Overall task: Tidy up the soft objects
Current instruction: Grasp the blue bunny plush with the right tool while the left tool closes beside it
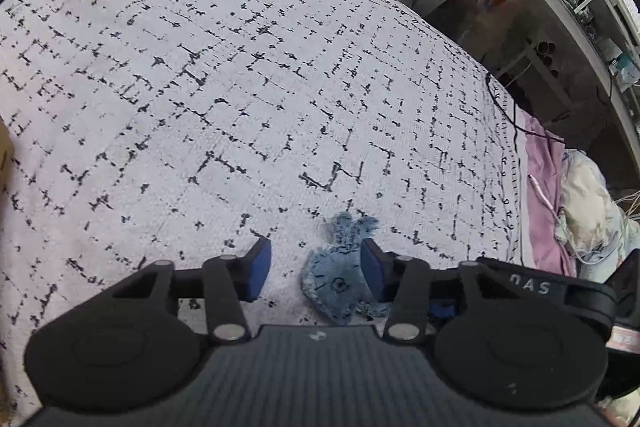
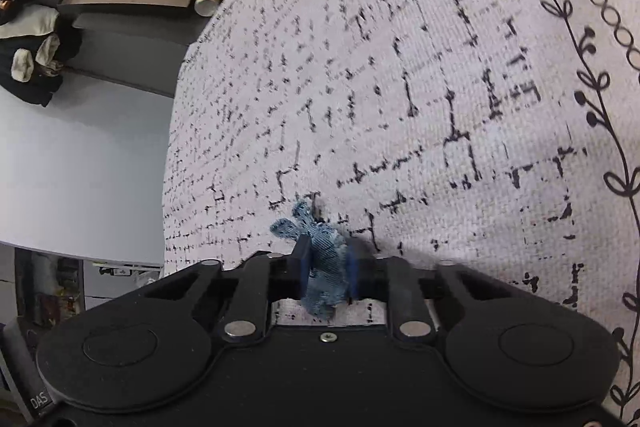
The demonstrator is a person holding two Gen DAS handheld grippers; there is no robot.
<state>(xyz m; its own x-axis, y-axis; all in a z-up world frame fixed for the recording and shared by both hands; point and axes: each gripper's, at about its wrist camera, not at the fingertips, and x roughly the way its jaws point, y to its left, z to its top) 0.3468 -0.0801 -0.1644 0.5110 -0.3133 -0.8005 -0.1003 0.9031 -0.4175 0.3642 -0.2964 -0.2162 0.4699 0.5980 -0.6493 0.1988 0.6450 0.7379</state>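
Clearly, the right hand-held gripper (image 2: 327, 261) pinches a frayed denim scrap (image 2: 325, 259); the left hand-held gripper (image 1: 316, 269) gapes partway.

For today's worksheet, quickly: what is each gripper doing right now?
Left gripper: open, denim scrap between its fingers.
Right gripper: shut on the denim scrap.

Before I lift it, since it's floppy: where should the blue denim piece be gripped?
Grip the denim piece across its bunched middle, from above, as the right gripper does now. The frayed ends are thin and limp. The left gripper could pinch the flat rounded part.
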